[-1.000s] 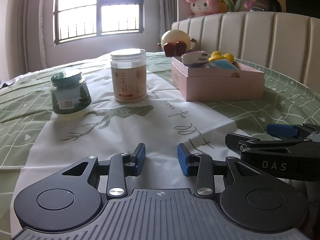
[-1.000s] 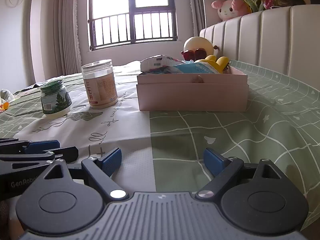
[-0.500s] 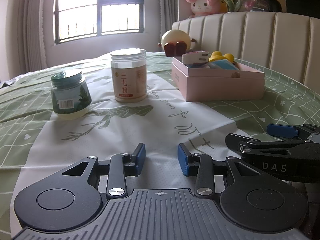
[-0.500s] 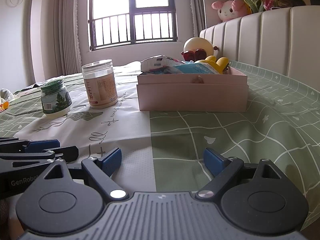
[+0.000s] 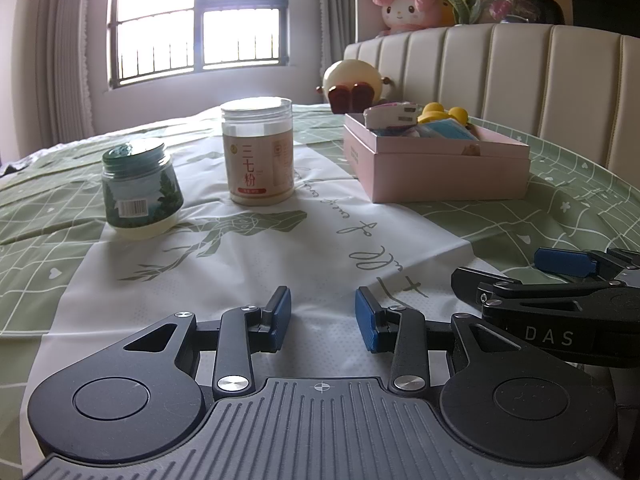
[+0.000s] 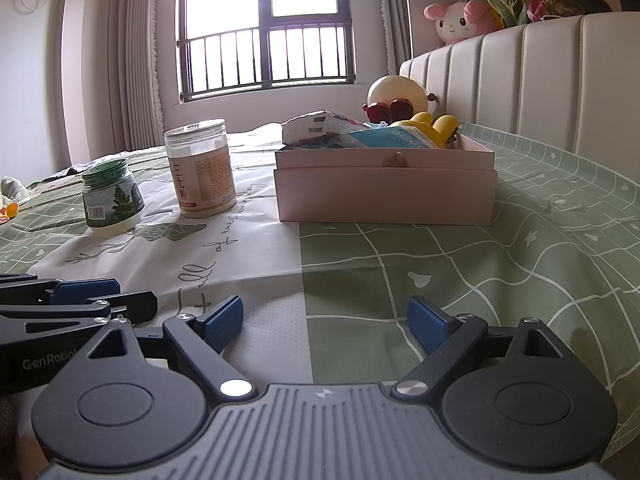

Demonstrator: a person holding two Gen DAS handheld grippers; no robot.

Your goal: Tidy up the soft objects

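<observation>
1. Closest to both cameras, the left gripper (image 5: 323, 318) and the right gripper (image 6: 323, 322) hang low over the bedspread (image 6: 500, 264), side by side, and neither one touches any object.
2. On the left one the jaws stand about half apart and nothing is between them; under them is only the white printed panel (image 5: 248, 264) of the cover.
3. On the right one the jaws are spread wide and also hold nothing.
4. Further out, two jars stand on the cover: a green-lidded jar (image 5: 140, 192) and, just beside it, a taller clear jar of pale powder (image 5: 259, 150). Both are hard things, so I judge they are not part of the sorting.
5. Behind them sits the pink box (image 6: 386, 196), open, and the soft objects are already in it: a yellow plush toy (image 6: 432, 128) and some soft packets (image 6: 384, 138).
6. Past the box, a round cream plush (image 6: 396, 94) rests by the headboard (image 6: 552, 80); a pink plush (image 6: 456, 20) sits above. The task looks nearly finished to me; perhaps only these remain.
</observation>
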